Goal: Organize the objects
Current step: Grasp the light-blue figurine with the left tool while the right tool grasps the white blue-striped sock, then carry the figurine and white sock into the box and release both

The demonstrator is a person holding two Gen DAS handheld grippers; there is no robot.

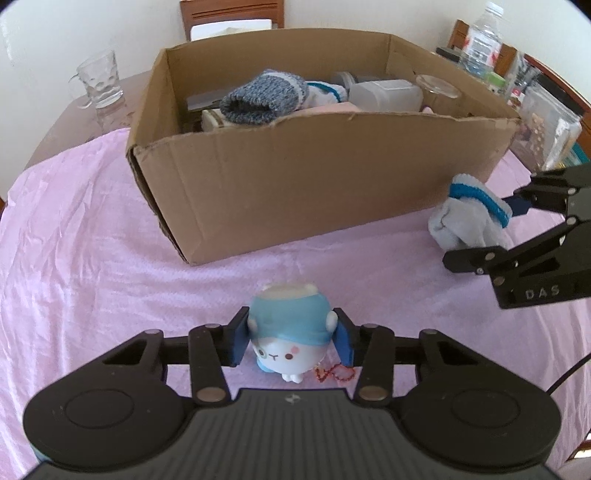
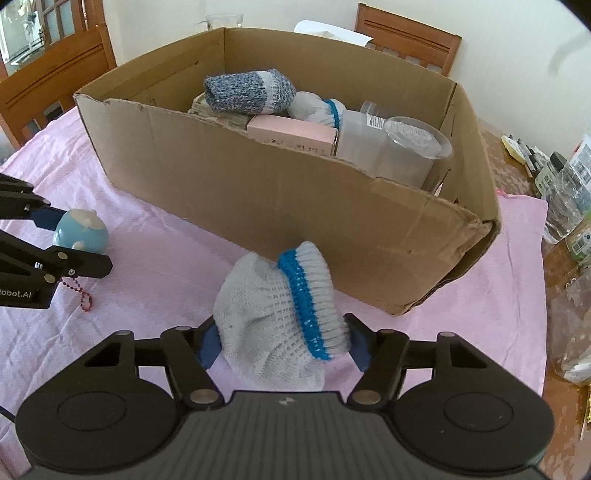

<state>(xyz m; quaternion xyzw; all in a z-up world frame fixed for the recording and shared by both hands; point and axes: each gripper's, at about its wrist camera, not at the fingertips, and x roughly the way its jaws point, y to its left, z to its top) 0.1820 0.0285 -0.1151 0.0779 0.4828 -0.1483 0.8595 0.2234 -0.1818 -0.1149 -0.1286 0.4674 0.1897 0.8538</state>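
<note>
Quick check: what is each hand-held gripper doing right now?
Left hand-held gripper: closed around the blue-and-white toy figure.
Right hand-held gripper: closed on the grey sock with the blue band.

You get soft, even daylight in both wrist views, bright enough to wash the pale wall [image 1: 351,14] nearly white. Shadows fall faint and short beneath the cardboard box [image 1: 295,173] on the pink cloth [image 1: 92,240]. Fisheye distortion bows the box's edges, and dark vignetting clips your corners. The centre looks sharp; the clutter at the rims goes soft.
</note>
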